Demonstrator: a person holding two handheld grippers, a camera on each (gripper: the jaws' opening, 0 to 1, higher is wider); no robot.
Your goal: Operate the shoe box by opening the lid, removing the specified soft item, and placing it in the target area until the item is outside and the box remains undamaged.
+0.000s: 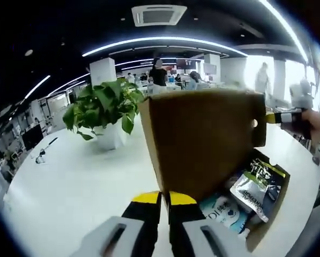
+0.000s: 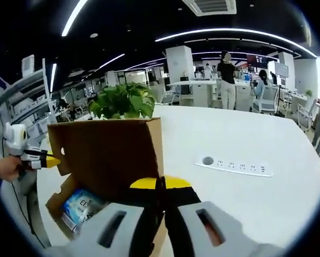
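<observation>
The shoe box (image 1: pixel 259 214) stands on the white bench (image 1: pixel 79 182) with its lid (image 1: pixel 202 139) lifted up, nearly upright, so the brown inner face of the lid is turned to the left gripper view. In this view the left tongs (image 1: pixel 164 201), with yellow tips, rise from the bottom and their two jaws are closed together at the lower edge of the lid; whether they pinch the cardboard cannot be told for sure. At the right edge of the lid the right tongs (image 1: pixel 272 118) come in, held by a hand (image 1: pixel 318 124), and their yellow tip touches the lid's side flap near a small round hole.

Inside the open box lie soft packets: a silver and green packet (image 1: pixel 252 188) and a light blue packet (image 1: pixel 221 211) beside it, both still inside the box.

In the right gripper view the same lid (image 2: pixel 109 155) stands up, and the right tongs (image 2: pixel 160 184) appear closed against its right edge. The left tongs (image 2: pixel 47 160) reach the lid from the left, held by a hand (image 2: pixel 7 167). The blue packet (image 2: pixel 80 206) shows in the box below.

A green plant (image 1: pixel 103 104) in a white pot stands on the bench behind the box. A white power strip (image 2: pixel 235 166) lies on the bench to the right, well apart from the box. People stand by desks far behind.
</observation>
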